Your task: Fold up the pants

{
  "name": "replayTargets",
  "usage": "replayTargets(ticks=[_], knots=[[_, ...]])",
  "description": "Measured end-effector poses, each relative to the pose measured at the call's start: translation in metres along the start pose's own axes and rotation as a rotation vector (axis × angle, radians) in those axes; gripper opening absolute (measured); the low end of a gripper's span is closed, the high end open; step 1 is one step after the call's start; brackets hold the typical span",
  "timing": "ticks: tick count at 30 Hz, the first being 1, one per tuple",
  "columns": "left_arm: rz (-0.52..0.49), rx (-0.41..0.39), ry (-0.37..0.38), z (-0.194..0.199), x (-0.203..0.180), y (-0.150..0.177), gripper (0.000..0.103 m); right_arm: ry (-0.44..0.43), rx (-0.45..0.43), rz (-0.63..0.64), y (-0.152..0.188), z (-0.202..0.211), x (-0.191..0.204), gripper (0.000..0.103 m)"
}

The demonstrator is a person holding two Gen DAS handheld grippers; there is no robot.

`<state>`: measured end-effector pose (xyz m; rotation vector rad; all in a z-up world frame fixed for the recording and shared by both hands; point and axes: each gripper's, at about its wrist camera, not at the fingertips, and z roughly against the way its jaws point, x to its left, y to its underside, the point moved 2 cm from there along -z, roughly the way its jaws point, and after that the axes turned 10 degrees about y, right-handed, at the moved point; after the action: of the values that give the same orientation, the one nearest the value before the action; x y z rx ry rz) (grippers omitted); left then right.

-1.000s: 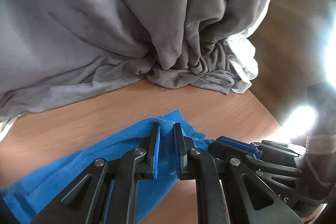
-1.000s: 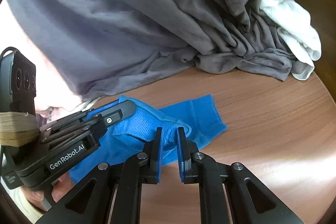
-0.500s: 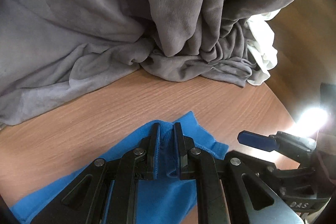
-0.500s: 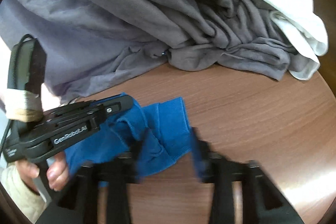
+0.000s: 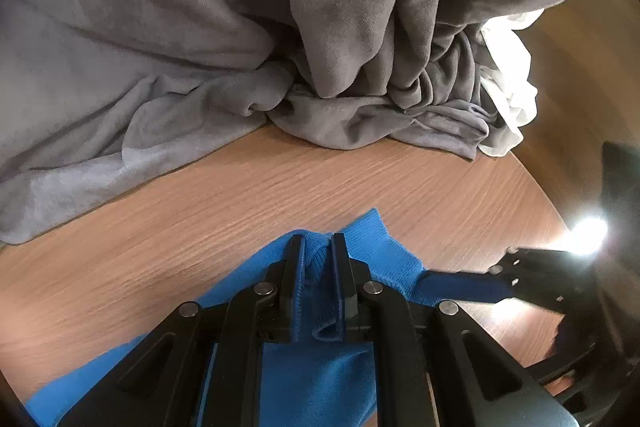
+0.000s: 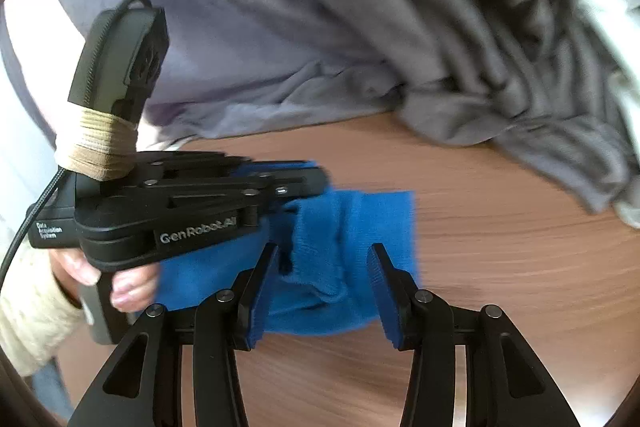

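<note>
Blue pants (image 5: 320, 379) clenched in left tool (image 5: 317, 247); right tool (image 6: 322, 259) released, jaws apart above them.

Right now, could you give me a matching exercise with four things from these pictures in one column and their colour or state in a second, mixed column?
Things:
1. blue pants
2. left gripper
3. right gripper
4. grey cloth heap

States:
A. jaws apart, nothing pinched
B. piled at the far side of the wooden table
C. lying on the table, pinched at one fold
D. shut on a fold of fabric

Pairs: 1-C, 2-D, 3-A, 4-B
</note>
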<state>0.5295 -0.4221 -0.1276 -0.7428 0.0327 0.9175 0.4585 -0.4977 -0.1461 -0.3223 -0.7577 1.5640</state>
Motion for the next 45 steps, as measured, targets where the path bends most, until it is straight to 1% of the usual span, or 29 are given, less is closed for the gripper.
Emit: replayTargets(ticks=[2,4,6,10,12,13,15,16,17,18,19,20,22,23,24,25,26,27,28,30,32,34,36,37,38,39,40,42,45], knots=[[0.004,0.001,0.005,0.002,0.001,-0.001,0.014,-0.002,0.015,0.002,0.0,-0.006,0.004,0.046],[-0.003,0.001,0.01,0.004,0.001,-0.001,0.014,-0.01,0.008,0.028,0.0,-0.005,0.011,0.046],[-0.014,0.0,0.007,0.007,0.0,-0.001,0.014,-0.003,-0.028,0.053,0.002,0.006,0.018,0.046],[-0.03,-0.003,0.0,0.008,-0.004,-0.002,0.014,0.058,-0.038,0.109,0.007,0.012,0.024,0.051],[-0.026,-0.002,0.0,0.008,-0.005,-0.002,0.014,0.093,-0.03,0.115,0.007,0.005,0.021,0.051],[-0.023,0.0,0.005,0.008,-0.005,-0.003,0.014,0.087,-0.027,0.104,0.006,0.003,0.018,0.051],[-0.022,0.0,0.008,0.01,-0.005,-0.004,0.014,0.062,-0.017,0.087,0.004,-0.003,0.015,0.041],[-0.024,0.0,0.008,0.011,-0.005,-0.005,0.015,0.054,-0.014,0.089,0.003,-0.005,0.016,0.029],[-0.028,-0.001,0.008,0.012,-0.006,-0.006,0.021,0.054,-0.014,0.088,0.003,-0.008,0.017,0.017],[-0.033,-0.009,0.011,0.017,-0.007,-0.007,0.036,0.072,-0.016,0.066,0.003,-0.008,0.014,0.016],[-0.037,-0.024,0.002,0.022,-0.008,-0.007,0.047,0.061,-0.026,0.027,0.004,-0.005,0.01,0.015],[-0.047,-0.056,-0.015,0.031,-0.01,-0.007,0.062,0.039,-0.033,-0.041,0.004,0.001,0.002,0.013],[-0.075,-0.093,-0.061,0.044,-0.013,-0.006,0.063,0.044,-0.035,-0.145,0.004,0.008,-0.014,0.012],[-0.091,-0.088,-0.106,0.049,-0.016,-0.003,0.063,0.049,-0.038,-0.192,0.004,0.012,-0.022,0.012],[-0.102,-0.083,-0.132,0.052,-0.017,0.0,0.063,0.052,-0.029,-0.253,0.004,0.014,-0.031,0.012],[-0.12,-0.082,-0.159,0.057,-0.019,0.008,0.063,0.047,-0.02,-0.281,0.005,0.016,-0.035,0.012],[-0.132,-0.081,-0.169,0.061,-0.02,0.015,0.067,0.056,-0.009,-0.314,0.005,0.017,-0.039,0.012],[-0.142,-0.071,-0.185,0.065,-0.02,0.029,0.07,0.076,-0.008,-0.326,0.005,0.018,-0.041,0.012],[-0.145,-0.058,-0.199,0.066,-0.019,0.038,0.07,0.102,-0.006,-0.329,0.004,0.018,-0.042,0.012],[-0.146,-0.024,-0.249,0.067,-0.014,0.061,0.07,0.138,0.014,-0.331,0.005,0.011,-0.045,0.012],[-0.125,-0.007,-0.32,0.07,-0.005,0.079,0.07,0.156,0.045,-0.347,0.008,0.003,-0.049,0.012],[-0.097,-0.002,-0.349,0.074,0.003,0.094,0.07,0.166,0.042,-0.346,0.007,-0.004,-0.052,0.012],[-0.066,-0.013,-0.368,0.082,0.012,0.103,0.07,0.197,0.04,-0.308,0.005,-0.006,-0.049,0.013],[-0.051,-0.024,-0.381,0.089,0.019,0.105,0.07,0.214,0.022,-0.281,0.002,-0.002,-0.044,0.02],[-0.047,-0.031,-0.384,0.094,0.023,0.106,0.07,0.254,0.0,-0.247,-0.002,0.002,-0.039,0.032],[-0.049,-0.041,-0.38,0.1,0.03,0.106,0.07,0.297,-0.029,-0.204,-0.007,0.006,-0.033,0.038],[-0.059,-0.042,-0.375,0.103,0.035,0.105,0.07,0.301,-0.051,-0.172,-0.013,0.01,-0.028,0.045],[-0.092,-0.027,-0.358,0.106,0.045,0.1,0.07,0.286,-0.075,-0.133,-0.026,0.011,-0.018,0.046],[-0.184,0.016,-0.29,0.106,0.057,0.087,0.069,0.326,-0.068,-0.058,-0.041,0.004,-0.005,0.046]])
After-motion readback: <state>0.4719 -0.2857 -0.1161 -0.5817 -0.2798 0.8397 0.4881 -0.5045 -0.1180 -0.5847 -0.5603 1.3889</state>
